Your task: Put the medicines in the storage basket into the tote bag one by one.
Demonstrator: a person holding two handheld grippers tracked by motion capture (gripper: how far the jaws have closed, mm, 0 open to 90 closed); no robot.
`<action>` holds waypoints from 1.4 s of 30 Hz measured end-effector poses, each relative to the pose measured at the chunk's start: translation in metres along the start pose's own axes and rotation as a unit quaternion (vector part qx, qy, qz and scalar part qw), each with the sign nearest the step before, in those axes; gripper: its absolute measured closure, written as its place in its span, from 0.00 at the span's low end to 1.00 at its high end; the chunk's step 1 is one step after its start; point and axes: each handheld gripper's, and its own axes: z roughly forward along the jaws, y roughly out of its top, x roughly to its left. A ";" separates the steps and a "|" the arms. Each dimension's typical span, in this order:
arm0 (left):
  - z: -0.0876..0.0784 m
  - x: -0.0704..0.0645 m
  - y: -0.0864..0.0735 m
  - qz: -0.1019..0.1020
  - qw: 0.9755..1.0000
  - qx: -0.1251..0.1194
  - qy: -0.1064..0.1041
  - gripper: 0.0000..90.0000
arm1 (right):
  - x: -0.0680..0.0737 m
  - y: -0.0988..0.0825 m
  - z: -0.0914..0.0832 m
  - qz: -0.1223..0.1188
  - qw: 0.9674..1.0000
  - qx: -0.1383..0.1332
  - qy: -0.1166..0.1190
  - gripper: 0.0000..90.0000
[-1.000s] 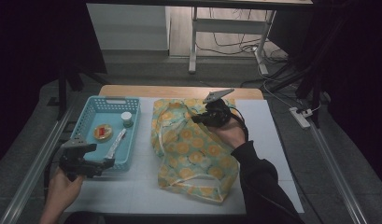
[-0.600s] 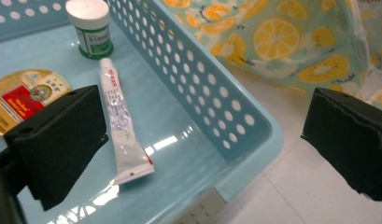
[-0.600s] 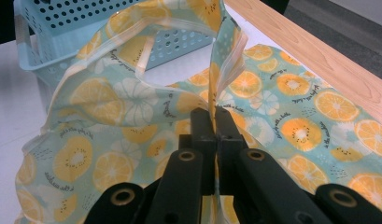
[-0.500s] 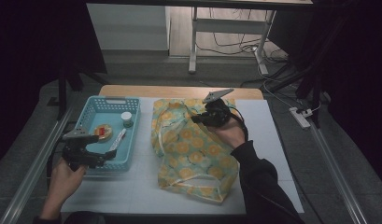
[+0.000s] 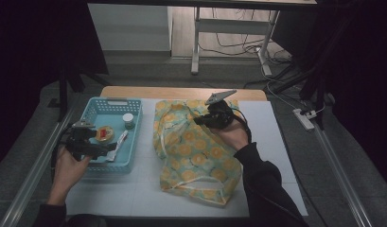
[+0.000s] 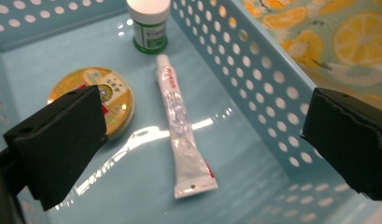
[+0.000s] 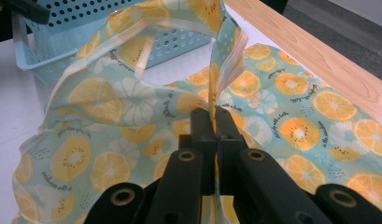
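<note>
Basket [image 6: 254,88] wall stands at three o'clock of the tube [image 6: 184,135], under the spread left claw [image 6: 202,144]; right claw [image 7: 215,123] pinches the bag [image 7: 132,130].

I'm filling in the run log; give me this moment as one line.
left tool: open, over tube in basket | right tool: shut on bag edge, held up | tin, bottle: in basket

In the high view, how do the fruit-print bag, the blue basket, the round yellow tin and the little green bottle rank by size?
1. Fruit-print bag
2. Blue basket
3. Round yellow tin
4. Little green bottle

The tin looks only slightly larger than the bottle.
</note>
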 end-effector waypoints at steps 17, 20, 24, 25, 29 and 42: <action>0.028 0.035 0.018 -0.030 0.999 0.021 0.016 0.00 | 0.000 -0.002 0.002 0.000 1.000 0.003 0.000 1.00; 0.035 0.039 0.018 -0.033 0.999 0.024 0.023 0.00 | 0.001 -0.002 0.002 0.000 1.000 0.002 -0.001 1.00; 0.044 0.046 0.020 -0.047 0.998 0.042 0.024 0.00 | 0.001 -0.002 0.002 -0.001 1.000 0.004 0.000 1.00; 0.045 0.048 0.021 -0.050 0.997 0.044 0.024 0.00 | 0.001 -0.002 0.002 -0.002 1.000 0.004 0.000 1.00; 0.051 0.055 0.023 -0.059 0.997 0.046 0.022 0.00 | 0.002 -0.003 0.003 -0.002 1.000 0.004 0.001 1.00; 0.077 0.063 0.027 -0.025 0.994 0.090 0.049 0.00 | 0.002 -0.003 0.003 -0.003 1.000 0.006 0.002 1.00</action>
